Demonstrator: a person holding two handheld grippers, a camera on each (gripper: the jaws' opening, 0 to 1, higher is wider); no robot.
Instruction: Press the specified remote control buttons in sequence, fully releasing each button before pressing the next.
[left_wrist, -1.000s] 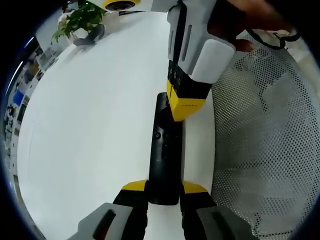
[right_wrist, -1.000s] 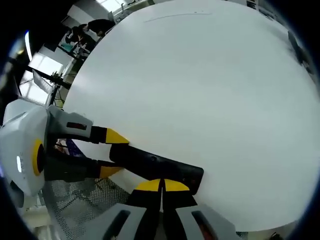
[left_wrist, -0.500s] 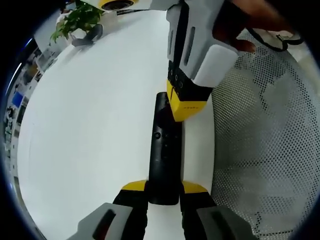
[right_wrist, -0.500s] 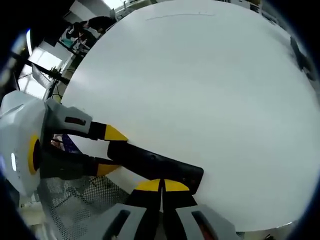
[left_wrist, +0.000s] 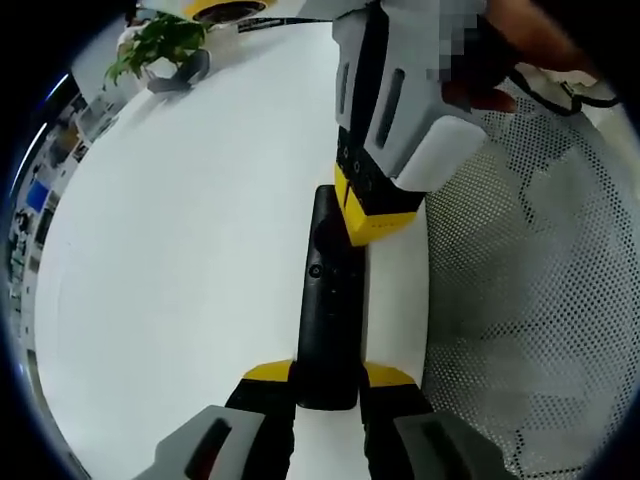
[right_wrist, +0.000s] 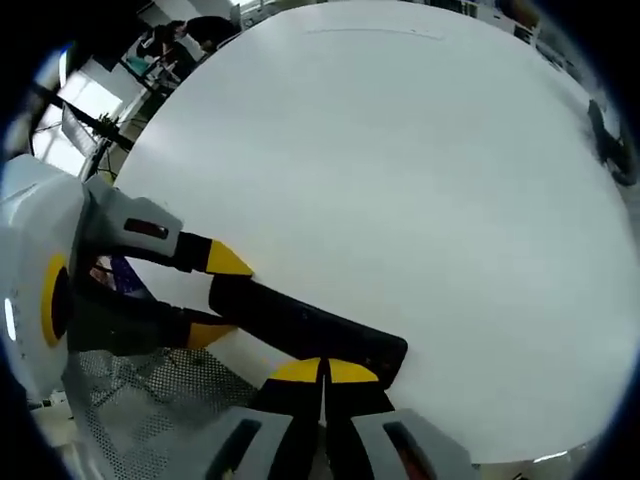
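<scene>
A long black remote (left_wrist: 328, 300) lies along the white table's (left_wrist: 180, 250) edge. My left gripper (left_wrist: 328, 385) is shut on its near end, one yellow-tipped jaw on each side. My right gripper (left_wrist: 378, 225) comes down from the top right, shut, and its yellow tips rest on the remote's far right part beside a round button. In the right gripper view, my right gripper (right_wrist: 322, 372) has its closed tips on one end of the remote (right_wrist: 290, 320). The left gripper (right_wrist: 220, 297) clamps the other end from the left.
A potted plant (left_wrist: 160, 38) and a grey object (left_wrist: 182, 72) stand at the table's far side. A white mesh chair (left_wrist: 530, 290) sits close beside the table edge on the right. A hand (left_wrist: 500, 60) holds the right gripper. A dark item (right_wrist: 610, 140) lies near the table's far rim.
The remote and left gripper have stayed put. The right gripper's tips remain on the remote while its body has tilted slightly, rolling the right gripper view a little.
</scene>
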